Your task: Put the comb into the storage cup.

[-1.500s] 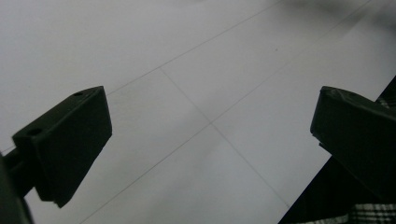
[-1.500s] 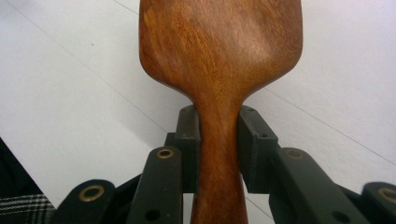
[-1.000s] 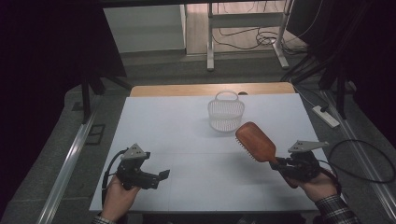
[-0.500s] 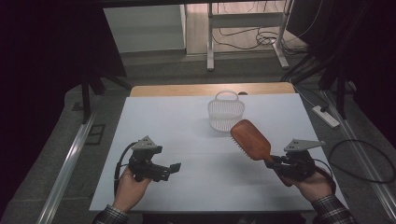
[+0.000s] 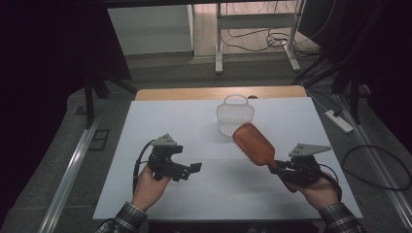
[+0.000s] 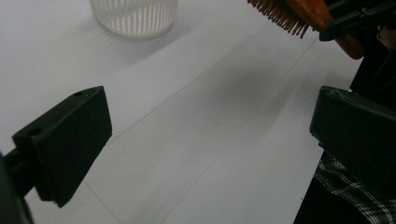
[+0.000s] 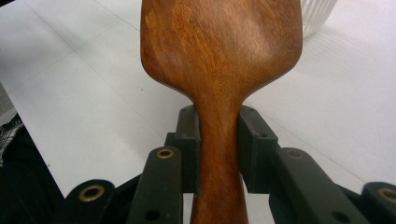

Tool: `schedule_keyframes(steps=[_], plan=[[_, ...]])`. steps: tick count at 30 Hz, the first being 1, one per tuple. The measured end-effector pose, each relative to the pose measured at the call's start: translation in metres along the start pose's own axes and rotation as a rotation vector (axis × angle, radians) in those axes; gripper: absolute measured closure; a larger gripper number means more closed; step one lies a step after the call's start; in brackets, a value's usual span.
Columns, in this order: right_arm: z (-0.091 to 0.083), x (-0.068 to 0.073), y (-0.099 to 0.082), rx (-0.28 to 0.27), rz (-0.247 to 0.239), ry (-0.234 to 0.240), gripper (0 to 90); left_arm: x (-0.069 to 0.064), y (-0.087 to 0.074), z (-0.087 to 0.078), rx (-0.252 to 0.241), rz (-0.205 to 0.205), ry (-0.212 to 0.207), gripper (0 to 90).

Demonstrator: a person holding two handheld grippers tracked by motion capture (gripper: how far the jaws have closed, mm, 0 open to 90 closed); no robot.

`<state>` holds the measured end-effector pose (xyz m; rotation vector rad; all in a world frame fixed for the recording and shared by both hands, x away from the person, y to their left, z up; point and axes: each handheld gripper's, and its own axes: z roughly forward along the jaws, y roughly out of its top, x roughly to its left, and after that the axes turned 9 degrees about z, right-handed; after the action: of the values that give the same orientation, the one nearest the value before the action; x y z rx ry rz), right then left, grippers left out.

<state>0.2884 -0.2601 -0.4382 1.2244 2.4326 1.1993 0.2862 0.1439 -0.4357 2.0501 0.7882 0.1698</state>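
A wooden hairbrush [image 5: 254,144] is held above the white table [image 5: 160,119], its paddle pointing up and to the left. My right gripper [image 5: 277,167] is shut on its handle [image 7: 219,149], with both pads pressed against the wood. Bristles [image 6: 280,16] face down toward the table. My left gripper [image 5: 194,168] hovers at the front left with its jaws wide apart and nothing between them; its black fingers [image 6: 70,140] frame bare table. A white ribbed basket [image 5: 235,115] stands at the back middle of the table, seen too as the basket [image 6: 134,16] in the left gripper view.
A wooden strip [image 5: 194,92] runs along the table's far edge. Desk legs and cables [image 5: 252,39] lie on the floor beyond. A power strip [image 5: 338,121] sits on the floor to the right. Metal rails [image 5: 68,170] flank the table.
My left gripper has moved right and slightly forward, toward the table's middle. The hairbrush in my right gripper has shifted a little left. The basket has not moved.
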Motion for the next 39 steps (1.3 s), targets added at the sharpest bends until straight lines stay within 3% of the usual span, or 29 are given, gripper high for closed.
schedule_keyframes(steps=[21,39], plan=[[0.010,0.015,0.007,-0.048,-0.031,0.001,71.8,0.006,0.024,0.021,-0.045,-0.036,-0.078,0.0],[0.014,0.026,0.010,-0.082,-0.047,0.020,71.8,0.000,0.042,0.041,-0.067,-0.037,-0.154,0.0]])
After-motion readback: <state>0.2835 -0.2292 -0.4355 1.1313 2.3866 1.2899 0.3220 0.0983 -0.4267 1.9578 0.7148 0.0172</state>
